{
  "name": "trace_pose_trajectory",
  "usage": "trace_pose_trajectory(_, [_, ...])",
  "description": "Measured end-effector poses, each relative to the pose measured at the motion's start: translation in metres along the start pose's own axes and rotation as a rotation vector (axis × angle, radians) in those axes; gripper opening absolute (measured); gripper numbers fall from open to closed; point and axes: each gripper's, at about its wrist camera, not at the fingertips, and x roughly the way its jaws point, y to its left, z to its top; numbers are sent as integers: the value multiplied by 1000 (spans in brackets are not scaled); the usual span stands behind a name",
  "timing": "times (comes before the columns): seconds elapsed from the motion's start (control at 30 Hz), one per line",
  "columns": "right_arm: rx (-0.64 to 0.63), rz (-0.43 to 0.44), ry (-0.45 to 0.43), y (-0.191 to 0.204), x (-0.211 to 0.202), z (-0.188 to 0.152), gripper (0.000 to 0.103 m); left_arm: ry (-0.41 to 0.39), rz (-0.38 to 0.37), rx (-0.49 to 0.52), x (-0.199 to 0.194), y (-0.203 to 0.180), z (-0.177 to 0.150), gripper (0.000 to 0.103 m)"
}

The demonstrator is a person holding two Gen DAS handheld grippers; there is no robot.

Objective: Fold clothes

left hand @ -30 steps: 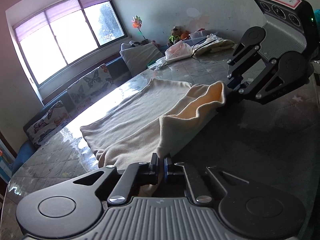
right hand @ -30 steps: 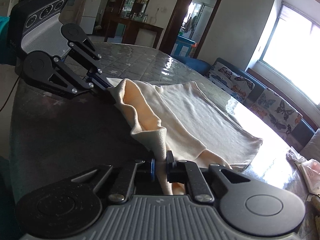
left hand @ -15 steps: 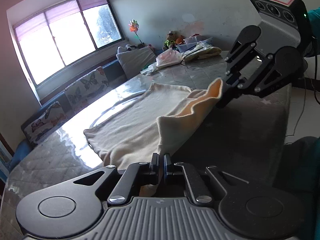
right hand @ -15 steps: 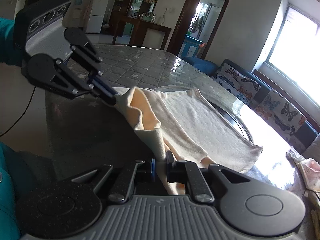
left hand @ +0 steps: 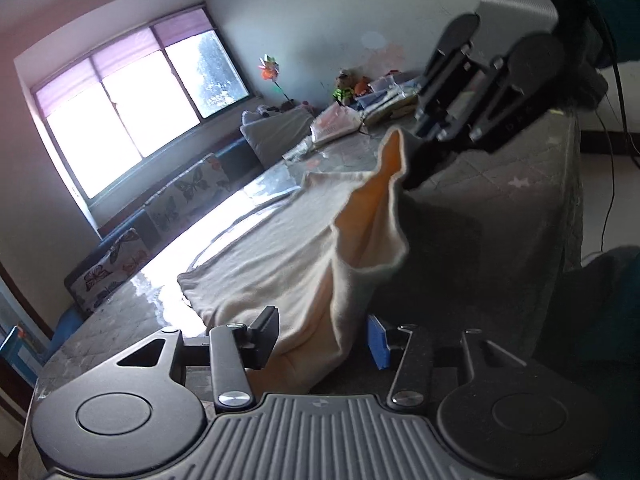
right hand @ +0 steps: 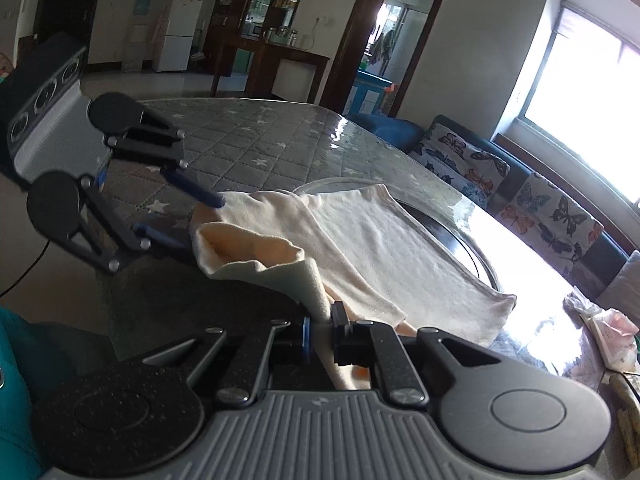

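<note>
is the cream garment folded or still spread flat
Partly folded: the cream garment has its near edge lifted and doubled over, pinched by the right gripper; the rest lies flat.

- Garment (left hand: 280,264): cream, with a warmer peach-orange inner side, centre of the frame.
- Table cover (right hand: 248,136): grey, quilted in diamonds, with pale stars, upper middle.
- Sofa cushions (right hand: 532,196): white with dark and orange butterflies, right side.
- Gripper pads (right hand: 196,192): blue, on black linkages, left.
- Sleeve (left hand: 616,12): teal, upper right.
- Window blinds (left hand: 120,56): purple, upper left.

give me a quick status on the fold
Left gripper opening, cream garment slack between its jaws. Right gripper shut on garment's edge, lifted off table. Nothing in the way.
</note>
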Motion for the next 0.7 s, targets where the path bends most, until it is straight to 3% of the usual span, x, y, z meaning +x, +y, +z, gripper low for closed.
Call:
trace_pose_trajectory(0.23, [38, 11, -9, -8, 2, 3, 9, 7, 47, 49, 13, -5, -3, 49])
trace_pose_trajectory(0.3, [41, 12, -9, -8, 3, 1, 9, 16, 46, 45, 16, -2, -4, 26])
trace_pose_trajectory(0.4, [43, 15, -7, -7, 3, -3, 9, 7, 37, 19, 13, 1, -5, 7])
trace_pose_trajectory(0.7, [26, 47, -30, 5, -10, -5, 9, -31, 21, -54, -21, 13, 3, 5])
